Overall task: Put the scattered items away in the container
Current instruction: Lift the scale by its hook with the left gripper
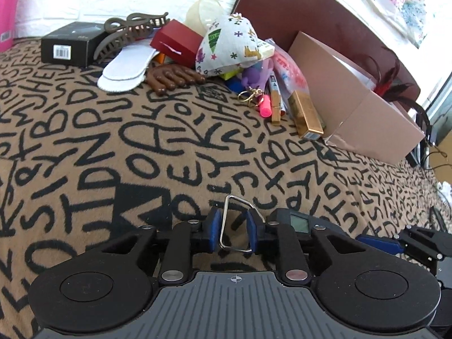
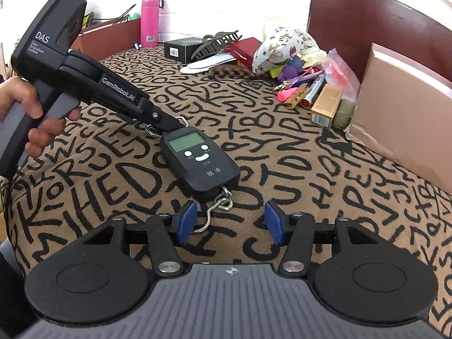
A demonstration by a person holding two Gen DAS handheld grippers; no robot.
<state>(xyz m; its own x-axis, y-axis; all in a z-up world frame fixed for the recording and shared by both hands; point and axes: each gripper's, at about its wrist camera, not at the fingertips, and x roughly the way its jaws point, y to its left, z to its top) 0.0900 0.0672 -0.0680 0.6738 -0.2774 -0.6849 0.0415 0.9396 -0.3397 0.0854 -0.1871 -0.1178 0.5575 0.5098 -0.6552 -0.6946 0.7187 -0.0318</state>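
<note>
Left tongs [image 1: 233, 227]: pads apart, the wire ring [image 1: 236, 223] of the hanging scale [image 2: 199, 159] between them, not visibly pinched.
Right tongs [image 2: 230, 223]: open, empty, the scale's hook [image 2: 219, 207] beside 1 pad.
Hanging scale: flat on the lettered blanket [image 2: 282, 152], mid-bed.
Clutter: hair claw [image 1: 131, 32], black box [image 1: 72, 43], printed pouch [image 1: 230, 45], at the far edge.
Container: pink cardboard box [image 1: 358, 99], far right corner.

A home bedroom: a letter-print blanket [image 1: 141, 147] over a bed with a dark wooden headboard [image 2: 367, 14].
</note>
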